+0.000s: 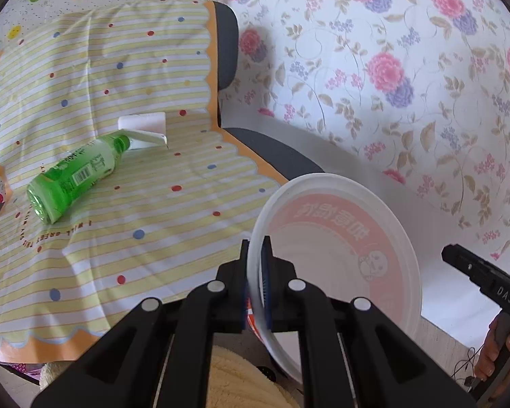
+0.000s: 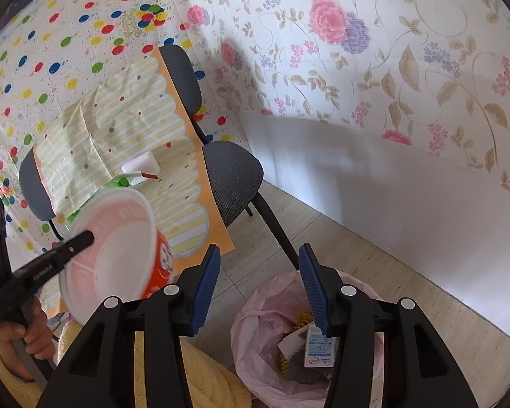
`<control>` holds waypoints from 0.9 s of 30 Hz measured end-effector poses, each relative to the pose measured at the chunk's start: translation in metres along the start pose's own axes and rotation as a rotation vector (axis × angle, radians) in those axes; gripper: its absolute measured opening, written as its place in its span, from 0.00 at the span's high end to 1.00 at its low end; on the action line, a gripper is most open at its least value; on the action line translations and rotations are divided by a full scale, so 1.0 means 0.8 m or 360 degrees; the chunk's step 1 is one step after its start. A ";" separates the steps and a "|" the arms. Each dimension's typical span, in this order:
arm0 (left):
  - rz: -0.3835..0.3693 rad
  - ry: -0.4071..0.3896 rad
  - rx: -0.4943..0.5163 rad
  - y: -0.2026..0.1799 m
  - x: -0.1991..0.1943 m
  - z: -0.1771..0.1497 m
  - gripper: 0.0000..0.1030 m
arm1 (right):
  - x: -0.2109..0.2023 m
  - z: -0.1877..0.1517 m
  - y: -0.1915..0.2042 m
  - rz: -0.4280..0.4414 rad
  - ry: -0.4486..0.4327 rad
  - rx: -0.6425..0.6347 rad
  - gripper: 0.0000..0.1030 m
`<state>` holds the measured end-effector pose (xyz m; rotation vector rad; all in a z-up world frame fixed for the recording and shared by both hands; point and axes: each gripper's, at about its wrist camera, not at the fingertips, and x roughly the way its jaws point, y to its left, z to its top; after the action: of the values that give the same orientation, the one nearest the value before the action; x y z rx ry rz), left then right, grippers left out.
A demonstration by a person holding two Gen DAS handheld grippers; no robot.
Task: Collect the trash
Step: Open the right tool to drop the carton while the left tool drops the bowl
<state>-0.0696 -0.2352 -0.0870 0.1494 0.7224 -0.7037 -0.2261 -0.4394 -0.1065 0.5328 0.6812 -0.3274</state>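
The left claw pinches the rim of an instant-noodle bowl, held up beside the chair. The right claw is spread and empty above the pink-lined trash bin. Judged from here, the bowl should be carried fully over the bin's mouth, lowered, then released so it doesn't catch the liner. A green bottle and small carton remain on the seat. The bowl's printing reads mirrored; the cloth says "I WILL GREET THIS".

The mouth of the pink-lined trash bin lies open below the spread jaws of the right gripper, while the chair and wall bound the floor around it.
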 end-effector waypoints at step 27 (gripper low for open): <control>-0.0410 0.0334 0.0296 -0.127 0.100 -0.023 0.66 | -0.038 0.017 -0.046 -0.0110 -0.0129 0.0043 0.51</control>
<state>-0.1014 -0.3494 -0.1420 0.3074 0.8860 -1.0121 -0.2580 -0.4734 -0.0907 0.5197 0.6186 -0.4210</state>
